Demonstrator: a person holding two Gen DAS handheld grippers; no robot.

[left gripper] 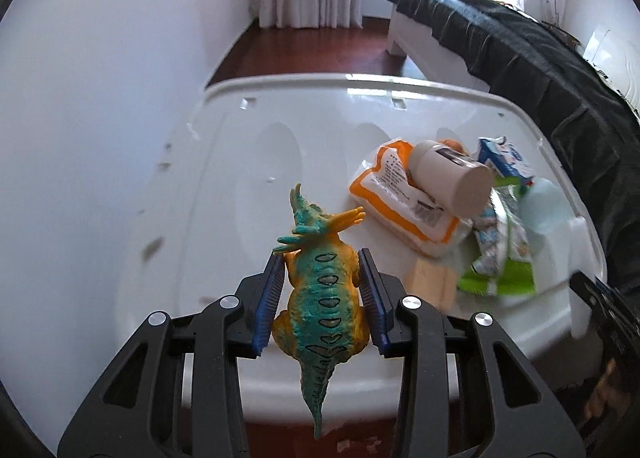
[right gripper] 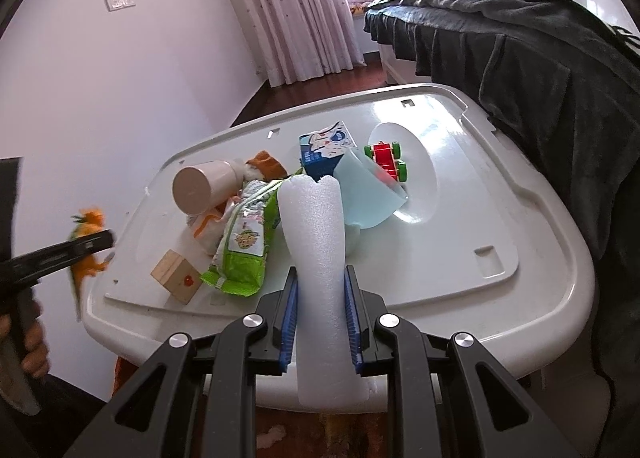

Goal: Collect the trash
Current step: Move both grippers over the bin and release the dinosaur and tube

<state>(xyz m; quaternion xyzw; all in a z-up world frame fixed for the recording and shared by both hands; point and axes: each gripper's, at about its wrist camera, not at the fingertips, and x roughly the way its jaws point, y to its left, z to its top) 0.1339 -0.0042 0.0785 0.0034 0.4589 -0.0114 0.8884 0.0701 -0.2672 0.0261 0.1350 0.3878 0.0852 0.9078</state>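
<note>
My left gripper [left gripper: 320, 258] is shut on an orange and teal toy dinosaur [left gripper: 320, 290], held over the near left part of the white lid [left gripper: 256, 162]; it also shows in the right wrist view [right gripper: 86, 242]. My right gripper [right gripper: 320, 274] is shut on a white foam piece [right gripper: 318, 258] above the lid's front edge [right gripper: 440, 338]. On the lid lie a green snack wrapper [right gripper: 244, 246], an orange-white wipes pack [left gripper: 400, 194], a beige bottle [right gripper: 204, 186], a blue-white carton [right gripper: 326, 150] and a pale blue cup [right gripper: 368, 194].
A wooden block [right gripper: 178, 276] and a red toy car with green wheels [right gripper: 388, 160] sit on the lid. A bed with a dark blanket [right gripper: 540, 70] stands close on the right. A white wall [right gripper: 100, 98] is on the left, curtains [right gripper: 296, 6] behind.
</note>
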